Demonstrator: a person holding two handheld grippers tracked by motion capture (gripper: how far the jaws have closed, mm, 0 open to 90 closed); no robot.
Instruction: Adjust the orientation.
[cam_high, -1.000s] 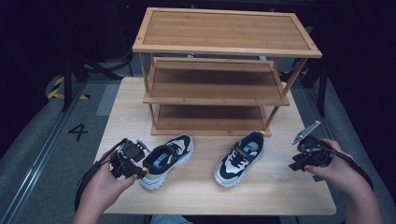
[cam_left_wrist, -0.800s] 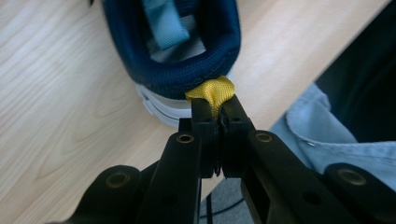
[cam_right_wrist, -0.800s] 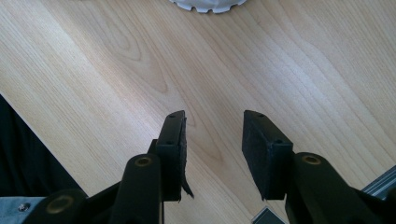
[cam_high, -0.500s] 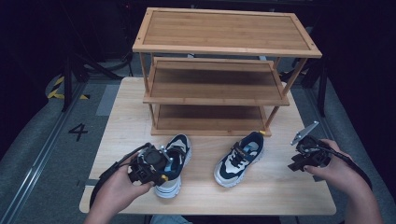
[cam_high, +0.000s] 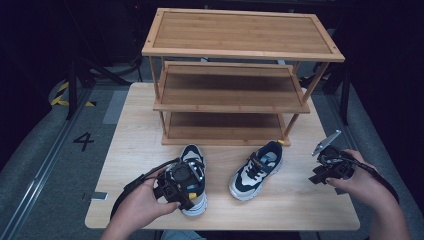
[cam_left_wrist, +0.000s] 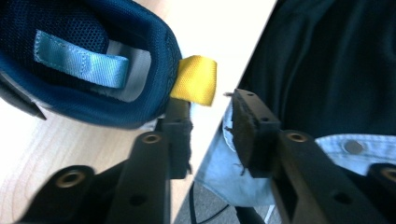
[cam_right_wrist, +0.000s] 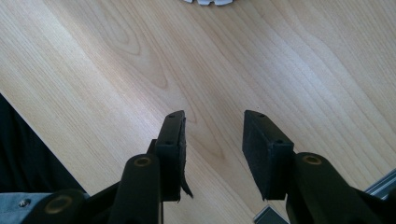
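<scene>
Hovering at the left shoe's (cam_high: 192, 180) heel, your left gripper (cam_left_wrist: 210, 126), jaws just opening, grasps nothing; yellow tab (cam_left_wrist: 194, 80) just beyond its fingers (cam_left_wrist: 176, 135).

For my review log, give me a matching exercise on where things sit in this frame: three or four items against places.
Column one:
1 left gripper
2 right gripper
3 navy-and-white sneaker with black laces
4 three-tier bamboo shoe rack

Column two:
A at the table's far side
B over bare wood near the right edge
C at the heel of the sneaker with the yellow pull tab
D between the two grippers

Pairs: 1-C, 2-B, 3-D, 4-A
</scene>
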